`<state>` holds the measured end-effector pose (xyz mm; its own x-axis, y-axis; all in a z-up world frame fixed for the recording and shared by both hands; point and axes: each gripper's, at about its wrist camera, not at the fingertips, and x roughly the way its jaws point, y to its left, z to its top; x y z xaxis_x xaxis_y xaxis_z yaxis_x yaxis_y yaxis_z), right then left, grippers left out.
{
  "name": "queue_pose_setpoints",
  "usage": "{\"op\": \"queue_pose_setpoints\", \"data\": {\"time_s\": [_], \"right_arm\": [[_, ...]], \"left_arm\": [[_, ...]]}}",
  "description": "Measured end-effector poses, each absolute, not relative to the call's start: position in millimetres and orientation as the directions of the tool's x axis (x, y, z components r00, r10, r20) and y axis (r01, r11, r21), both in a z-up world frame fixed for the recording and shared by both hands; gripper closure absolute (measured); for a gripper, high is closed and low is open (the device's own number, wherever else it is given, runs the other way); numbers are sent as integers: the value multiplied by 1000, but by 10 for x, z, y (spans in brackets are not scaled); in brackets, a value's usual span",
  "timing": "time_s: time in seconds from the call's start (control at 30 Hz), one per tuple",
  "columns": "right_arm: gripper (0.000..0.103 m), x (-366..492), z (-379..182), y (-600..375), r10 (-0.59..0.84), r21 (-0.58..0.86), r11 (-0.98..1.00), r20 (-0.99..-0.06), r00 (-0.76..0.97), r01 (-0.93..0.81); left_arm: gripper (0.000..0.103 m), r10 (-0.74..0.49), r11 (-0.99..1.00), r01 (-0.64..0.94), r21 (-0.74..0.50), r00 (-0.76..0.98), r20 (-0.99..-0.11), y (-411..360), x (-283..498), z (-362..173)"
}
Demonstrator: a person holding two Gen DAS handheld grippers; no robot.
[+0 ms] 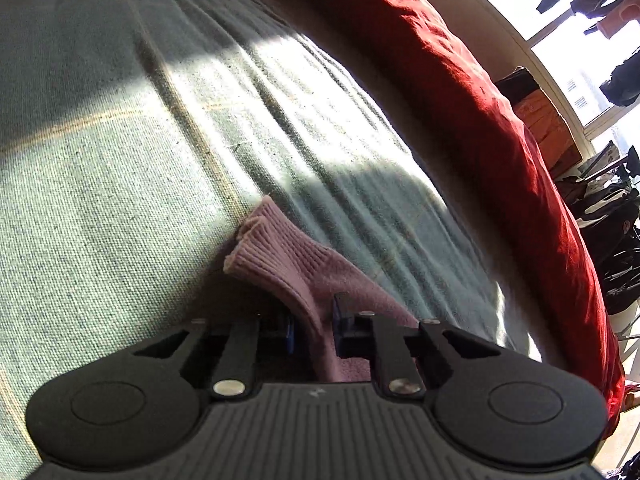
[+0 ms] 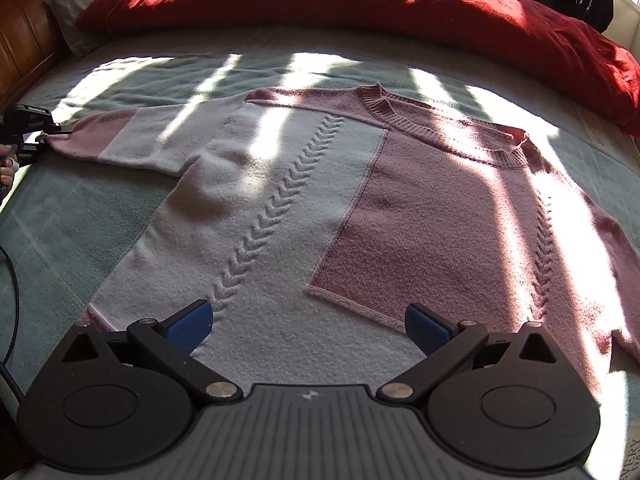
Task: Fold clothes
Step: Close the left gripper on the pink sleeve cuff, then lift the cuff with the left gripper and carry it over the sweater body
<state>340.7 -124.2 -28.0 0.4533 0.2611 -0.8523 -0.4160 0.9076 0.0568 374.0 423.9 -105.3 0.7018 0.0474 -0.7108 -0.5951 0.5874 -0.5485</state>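
Sweater (image 2: 280, 208) lies spread flat on the bed (image 2: 60, 220), left gripper (image 1: 314, 320) clamped on its pink cuff (image 1: 256, 240), right gripper (image 2: 308, 324) spread wide above the hem, sleeve fold seemingly underway

sweater (image 2: 288, 200) right sleeve cut off by frame edge, cuff (image 1: 256, 240) partly hidden between jaws

Legible text: "EVERY" in dark capitals, printed sideways on pale material (image 2: 634, 450) at the lower right edge of the right wrist view. Further lettering (image 2: 596, 128) near the red pillow (image 2: 360, 4) was too blurred to read.
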Motion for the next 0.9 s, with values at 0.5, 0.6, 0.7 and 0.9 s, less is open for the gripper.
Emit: {"op": "queue_pose_setpoints", "data": {"time_s": [0.5, 0.6, 0.7, 0.9], "right_arm": [[0, 3358, -105, -1509, 263, 74, 928, -826, 498, -366], [0, 3347, -84, -1552, 273, 89, 929, -821, 501, -360], [0, 3328, -63, -1595, 279, 98, 930, -817, 505, -356], [0, 3283, -44, -1737, 283, 118, 937, -810, 514, -329]], "left_arm": [[98, 45, 699, -530, -481, 703, -709, 3891, 3941, -552], [98, 27, 728, -494, -476, 714, -700, 3741, 4035, -426], [98, 5, 757, -454, -470, 723, -691, 3574, 4130, -304], [98, -35, 805, -384, -452, 730, -682, 3196, 4277, -112]]}}
